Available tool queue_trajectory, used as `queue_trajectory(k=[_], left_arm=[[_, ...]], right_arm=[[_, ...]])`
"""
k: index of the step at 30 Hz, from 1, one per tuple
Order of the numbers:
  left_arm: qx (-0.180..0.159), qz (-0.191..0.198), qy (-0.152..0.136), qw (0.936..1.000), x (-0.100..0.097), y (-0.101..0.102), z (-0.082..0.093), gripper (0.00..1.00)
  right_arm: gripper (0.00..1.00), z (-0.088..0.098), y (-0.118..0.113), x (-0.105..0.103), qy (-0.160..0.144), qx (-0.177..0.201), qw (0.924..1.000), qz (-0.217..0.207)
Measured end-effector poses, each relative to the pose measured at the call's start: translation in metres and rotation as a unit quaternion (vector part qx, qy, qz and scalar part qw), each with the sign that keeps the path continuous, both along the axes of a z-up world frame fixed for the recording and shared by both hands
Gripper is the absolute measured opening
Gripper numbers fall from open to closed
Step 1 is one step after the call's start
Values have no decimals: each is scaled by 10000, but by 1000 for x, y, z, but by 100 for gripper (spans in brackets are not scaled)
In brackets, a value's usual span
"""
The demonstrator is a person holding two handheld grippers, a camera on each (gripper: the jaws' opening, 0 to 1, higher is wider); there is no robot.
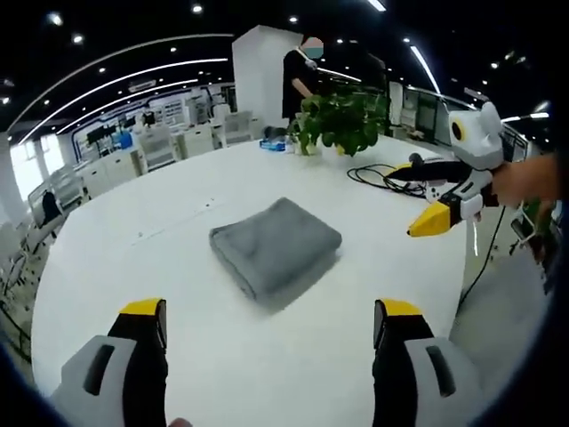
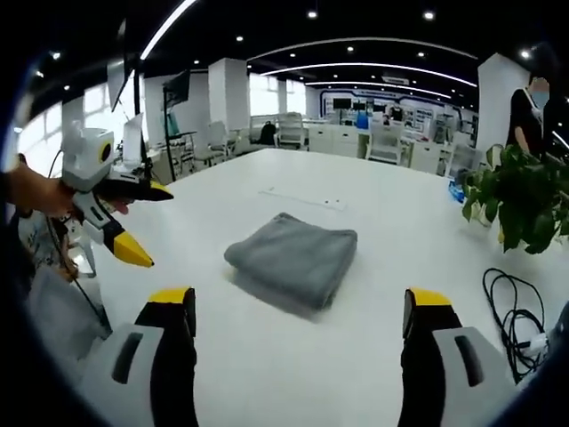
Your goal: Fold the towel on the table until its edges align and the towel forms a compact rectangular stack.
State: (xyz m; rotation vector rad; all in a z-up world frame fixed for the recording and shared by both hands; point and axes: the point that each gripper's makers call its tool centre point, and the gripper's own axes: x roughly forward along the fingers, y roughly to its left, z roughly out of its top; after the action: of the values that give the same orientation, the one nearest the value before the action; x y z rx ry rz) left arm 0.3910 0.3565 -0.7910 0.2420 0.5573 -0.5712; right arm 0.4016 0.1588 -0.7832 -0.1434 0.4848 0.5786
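Towel: I see the grey towel [image 1: 276,248] just above centre in the left gripper view, lying on the white table [image 1: 116,258], already folded into a thick, compact rectangle.
Long axis: in the left gripper view it runs from upper right to lower left; in the right gripper view the towel [image 2: 293,257] sits slightly left of centre.
Left gripper: my left gripper [image 1: 271,322] has its jaws spread wide and empty at the frame bottom, with the towel straight ahead, well apart.
Right gripper: my right gripper [image 2: 300,311] is likewise released, holding nothing.
Nearer hand: I judge neither clearly closer; both are backed off.
Bystanders: plant [image 1: 340,118] upper centre, cable [image 2: 516,318] lower right.
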Motion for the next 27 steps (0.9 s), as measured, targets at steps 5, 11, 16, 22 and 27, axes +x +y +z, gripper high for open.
queue_trajectory(k=[5,11,16,22,27], left_arm=[[-75,281,-15,9996,-18,3,1,99],[-99,610,-40,9981,-33,9,1,99],[-153,834,-108,9963,-48,11,2,99],[-93,873,-313,9956,-69,13,2,99],[-83,938,-417,9947,-77,15,1,99]], right_arm=[[98,10,-3,-14,-86,118,9999,71],[99,14,-14,-28,-146,89,9998,35],[99,15,-19,-44,-208,172,9996,-12],[97,3,-21,-63,-250,427,9986,-164],[96,-3,-23,-72,-190,528,9983,-169]])
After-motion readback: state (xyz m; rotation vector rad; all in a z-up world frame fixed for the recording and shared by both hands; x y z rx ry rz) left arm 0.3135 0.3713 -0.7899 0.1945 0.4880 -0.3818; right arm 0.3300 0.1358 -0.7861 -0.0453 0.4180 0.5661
